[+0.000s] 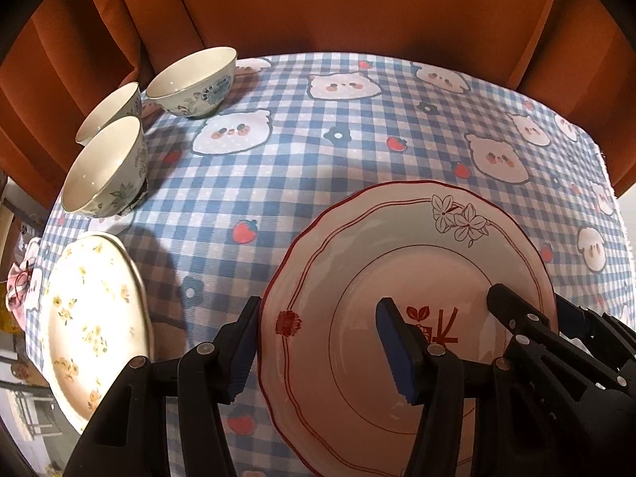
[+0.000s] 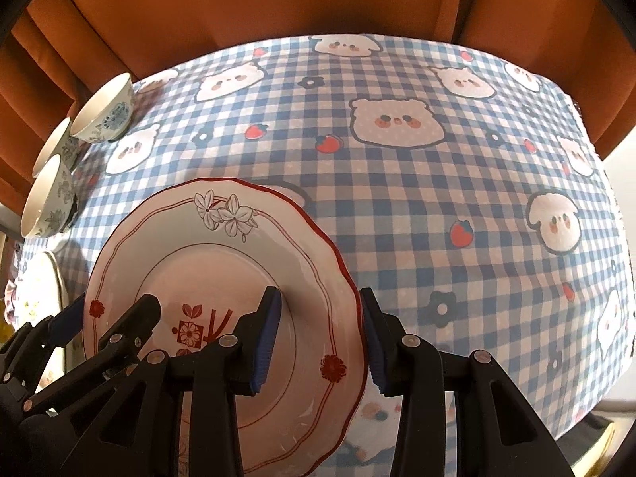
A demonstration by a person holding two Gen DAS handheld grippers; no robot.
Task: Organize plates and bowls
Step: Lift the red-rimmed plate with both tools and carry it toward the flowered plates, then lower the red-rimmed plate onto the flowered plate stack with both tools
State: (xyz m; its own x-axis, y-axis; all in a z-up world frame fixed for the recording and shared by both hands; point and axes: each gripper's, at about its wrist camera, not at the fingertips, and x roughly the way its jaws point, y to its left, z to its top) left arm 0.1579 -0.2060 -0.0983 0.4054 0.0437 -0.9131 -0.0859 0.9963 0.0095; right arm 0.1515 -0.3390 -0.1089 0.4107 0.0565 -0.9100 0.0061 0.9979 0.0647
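Observation:
A white plate with a red scalloped rim [image 1: 397, 262] [image 2: 222, 262] sits on the checked tablecloth near the front. My left gripper [image 1: 318, 346] straddles its left rim, one finger outside and one over the plate, jaws apart. My right gripper [image 2: 322, 338] straddles its right rim the same way. Whether either grips the plate is unclear. A yellow-flowered plate [image 1: 91, 318] [image 2: 39, 290] lies at the left. Three floral bowls [image 1: 107, 167] [image 1: 113, 113] [image 1: 194, 79] stand at the back left; they also show in the right wrist view [image 2: 51, 198].
The blue-and-white checked tablecloth [image 1: 357, 139] [image 2: 437, 198] with bear and strawberry prints covers the table. An orange curtain [image 1: 338, 4] hangs behind the far edge. The table's right edge [image 2: 620, 278] drops off at the right.

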